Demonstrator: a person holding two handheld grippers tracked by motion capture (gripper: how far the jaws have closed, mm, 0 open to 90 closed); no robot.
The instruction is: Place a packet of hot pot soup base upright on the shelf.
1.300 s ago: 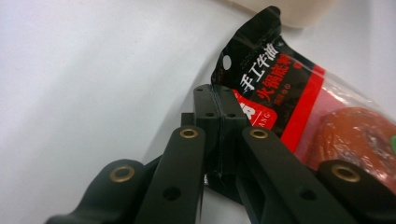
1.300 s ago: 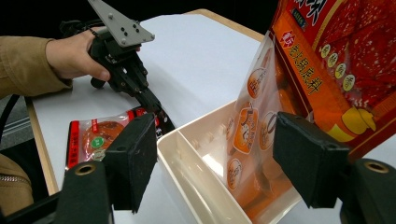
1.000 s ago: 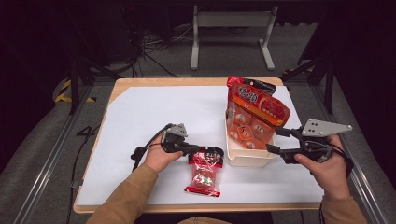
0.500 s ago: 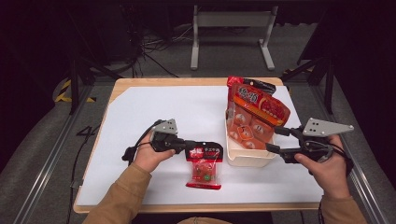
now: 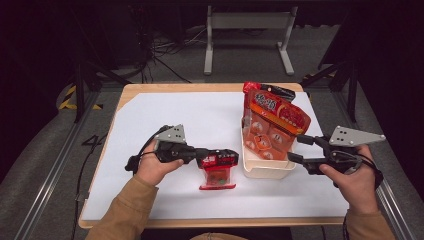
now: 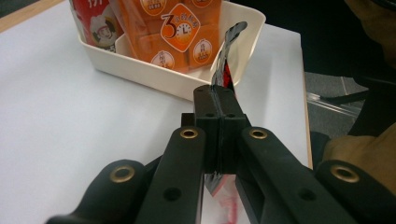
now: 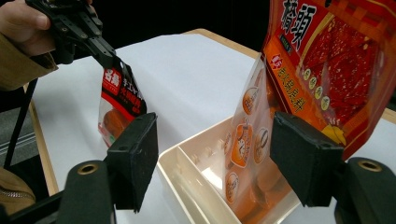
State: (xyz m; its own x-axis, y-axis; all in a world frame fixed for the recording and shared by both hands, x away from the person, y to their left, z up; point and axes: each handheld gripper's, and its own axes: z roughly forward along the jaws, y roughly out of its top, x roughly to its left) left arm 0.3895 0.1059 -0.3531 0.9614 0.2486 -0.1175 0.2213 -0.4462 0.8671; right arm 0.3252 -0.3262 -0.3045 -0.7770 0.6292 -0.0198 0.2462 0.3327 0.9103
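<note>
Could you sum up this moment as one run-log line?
left gripper: shut on small red packet, lifted | right gripper: open beside cream tray | tray holds orange pouch

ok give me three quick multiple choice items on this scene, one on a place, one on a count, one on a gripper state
1. Where is the cream bin?
A. on the table's right half
B. at the far left corner
C. on the floor

2. How many big orange-red bags stand in the bin?
A. none
B. two
C. five

3. What is the left gripper doing?
A. hanging open
B. shut on the small red packet
C. shut on the bin's rim

Answers: 1 A, the high view shows it right of centre on the white sheet. 2 B, two bags lean together inside it. 3 B, the left gripper view shows the jaws closed on the packet's top edge.
</note>
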